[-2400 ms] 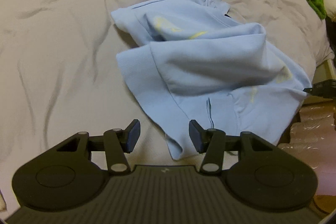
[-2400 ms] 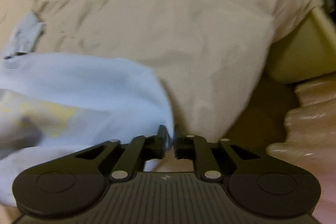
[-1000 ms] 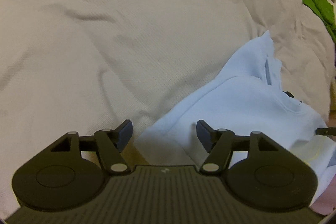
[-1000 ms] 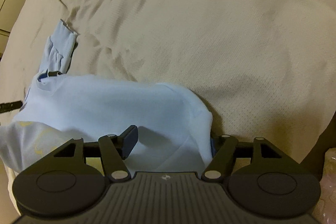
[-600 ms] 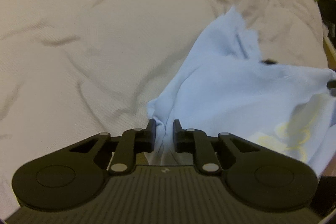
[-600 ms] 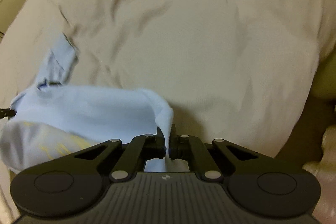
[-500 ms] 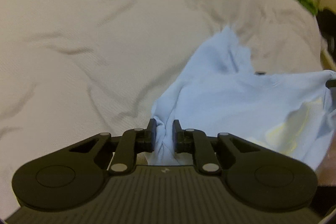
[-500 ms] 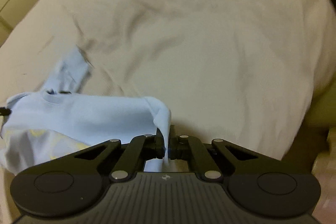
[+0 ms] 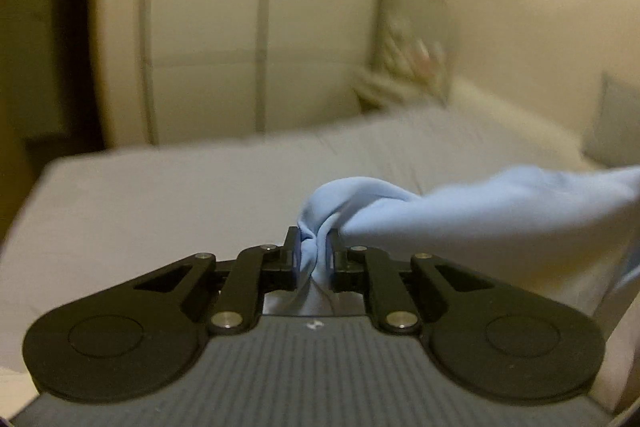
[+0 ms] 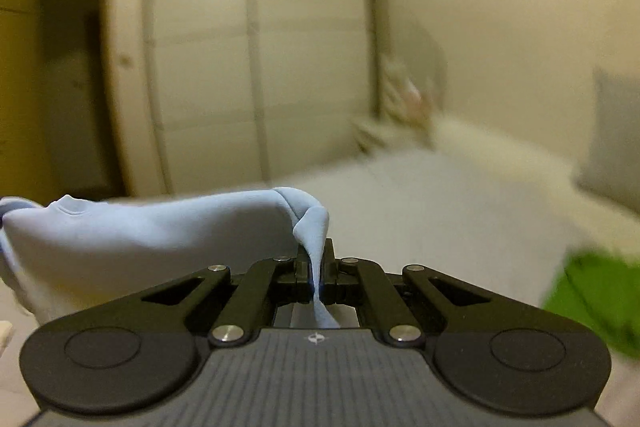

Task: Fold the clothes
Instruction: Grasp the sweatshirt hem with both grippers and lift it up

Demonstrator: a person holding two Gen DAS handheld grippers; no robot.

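A light blue sweatshirt (image 9: 480, 215) hangs stretched between my two grippers, lifted above the bed. My left gripper (image 9: 313, 247) is shut on a bunched corner of it, and the cloth runs off to the right. In the right wrist view the same sweatshirt (image 10: 140, 231) stretches to the left, its collar edge visible near the far left. My right gripper (image 10: 316, 259) is shut on a thin fold of the fabric. Both views are motion-blurred and tilted up toward the room.
The bed with its pale cover (image 9: 160, 195) lies below and ahead. A green garment (image 10: 596, 299) rests on the bed at the right. White wardrobe doors (image 10: 208, 75) and a dark doorway (image 10: 68, 87) stand behind. A grey pillow (image 9: 620, 123) sits far right.
Both grippers closed on the sweatshirt's corners and then lifted it off the bed. The cameras have tilted up from the bed surface to face the wardrobe and wall.
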